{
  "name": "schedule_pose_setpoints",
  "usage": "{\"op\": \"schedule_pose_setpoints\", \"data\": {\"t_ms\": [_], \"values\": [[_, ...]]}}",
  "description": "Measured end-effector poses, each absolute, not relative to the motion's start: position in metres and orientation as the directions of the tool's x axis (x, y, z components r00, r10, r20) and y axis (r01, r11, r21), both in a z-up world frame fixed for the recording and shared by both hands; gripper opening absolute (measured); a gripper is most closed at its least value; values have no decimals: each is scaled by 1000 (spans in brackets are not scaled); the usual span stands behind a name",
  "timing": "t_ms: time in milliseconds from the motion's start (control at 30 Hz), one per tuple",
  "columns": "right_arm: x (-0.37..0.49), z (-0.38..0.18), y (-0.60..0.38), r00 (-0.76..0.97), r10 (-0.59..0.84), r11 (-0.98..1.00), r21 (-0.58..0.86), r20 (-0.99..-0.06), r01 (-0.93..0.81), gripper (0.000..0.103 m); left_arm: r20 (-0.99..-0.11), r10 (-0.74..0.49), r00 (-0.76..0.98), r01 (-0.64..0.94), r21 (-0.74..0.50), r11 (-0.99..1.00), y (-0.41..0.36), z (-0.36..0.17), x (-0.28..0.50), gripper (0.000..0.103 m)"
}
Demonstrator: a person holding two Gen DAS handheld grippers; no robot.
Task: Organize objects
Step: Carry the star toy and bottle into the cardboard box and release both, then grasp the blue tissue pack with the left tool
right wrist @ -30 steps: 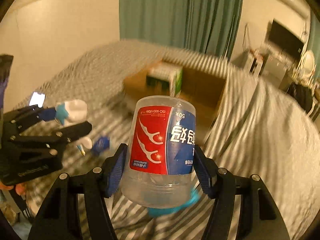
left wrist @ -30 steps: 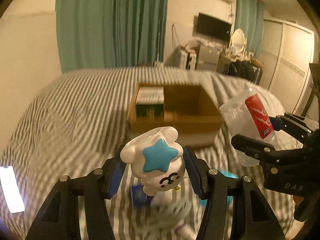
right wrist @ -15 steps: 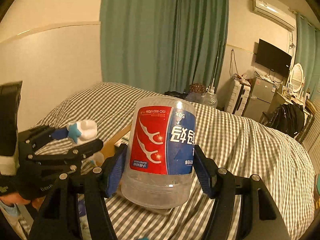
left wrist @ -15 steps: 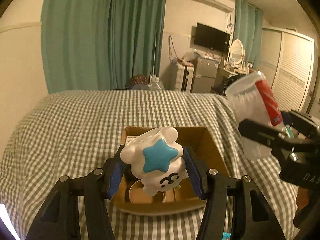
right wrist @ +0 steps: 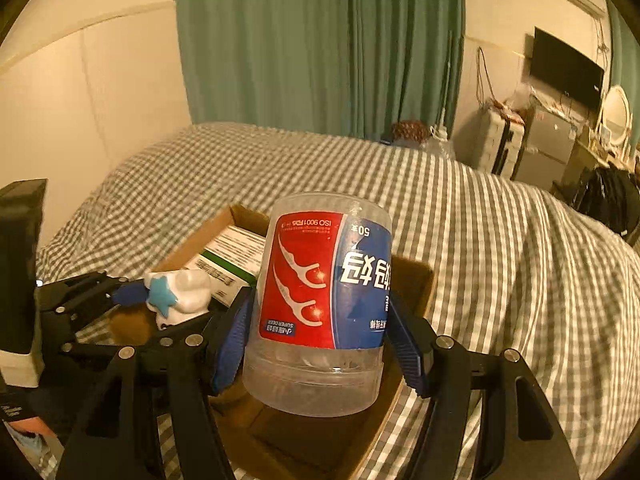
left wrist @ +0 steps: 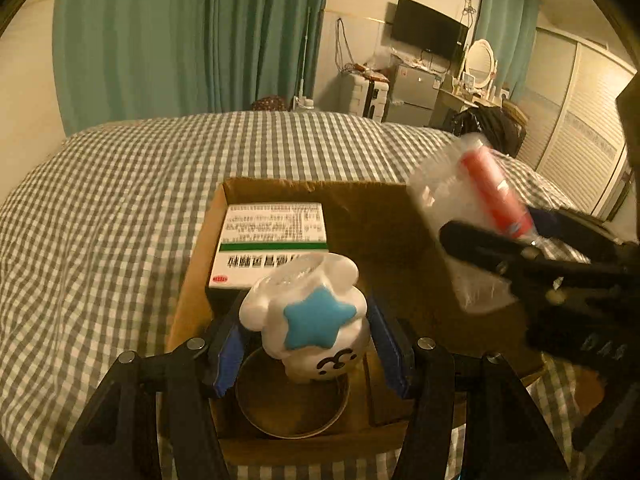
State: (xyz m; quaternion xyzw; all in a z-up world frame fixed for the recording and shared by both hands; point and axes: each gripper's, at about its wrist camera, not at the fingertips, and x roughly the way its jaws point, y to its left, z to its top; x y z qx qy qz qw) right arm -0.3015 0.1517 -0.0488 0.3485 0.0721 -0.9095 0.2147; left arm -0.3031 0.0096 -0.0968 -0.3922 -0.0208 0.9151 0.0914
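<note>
My left gripper [left wrist: 308, 340] is shut on a white toy with a blue star [left wrist: 310, 320], held above the near left part of an open cardboard box [left wrist: 384, 216] on the bed. My right gripper [right wrist: 320, 340] is shut on a clear floss-pick jar [right wrist: 324, 300] with a red and blue label, held above the box's right side [right wrist: 416, 280]. The jar also shows blurred in the left wrist view [left wrist: 468, 224]; the toy shows in the right wrist view [right wrist: 176, 296]. Inside the box lie a white and green medicine carton [left wrist: 272, 248] and a round tin [left wrist: 292, 404].
The box sits on a bed with a grey checked cover [left wrist: 120, 200]. Green curtains [left wrist: 192, 36] hang behind it. A television [left wrist: 428, 28], a small fridge and a cluttered dresser stand at the far right.
Both grippers have come lower and closer over the box with their objects still held. The right gripper's jar has swung in over the box's right side.
</note>
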Motion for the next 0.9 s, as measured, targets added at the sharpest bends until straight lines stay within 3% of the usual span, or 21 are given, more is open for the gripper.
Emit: {"op": "schedule_pose_setpoints", "data": {"t_ms": [133, 167, 233, 533, 633, 900], "values": [[-299, -47, 157, -682, -338, -904, 22, -648, 427, 64, -714, 186, -675, -135, -128, -982, 6, -95, -300, 64], [-297, -46, 158, -687, -341, -904, 23, -642, 427, 66, -713, 187, -676, -136, -129, -982, 7, -92, -296, 67], [-292, -40, 162, -703, -338, -907, 17, -626, 421, 74, -704, 168, -690, -130, -108, -986, 6, -84, -288, 85], [-234, 9, 183, -773, -313, -926, -3, -552, 378, 95, -628, 100, -772, -88, -51, -995, -11, -29, -232, 103], [-211, 30, 191, -794, -298, -929, -29, -530, 368, 102, -601, 87, -794, -77, -42, -996, -16, -10, -205, 103], [-142, 60, 192, -827, -272, -922, -114, -492, 371, 103, -601, 45, -798, -44, -17, -999, -30, -6, -151, 103]]}}
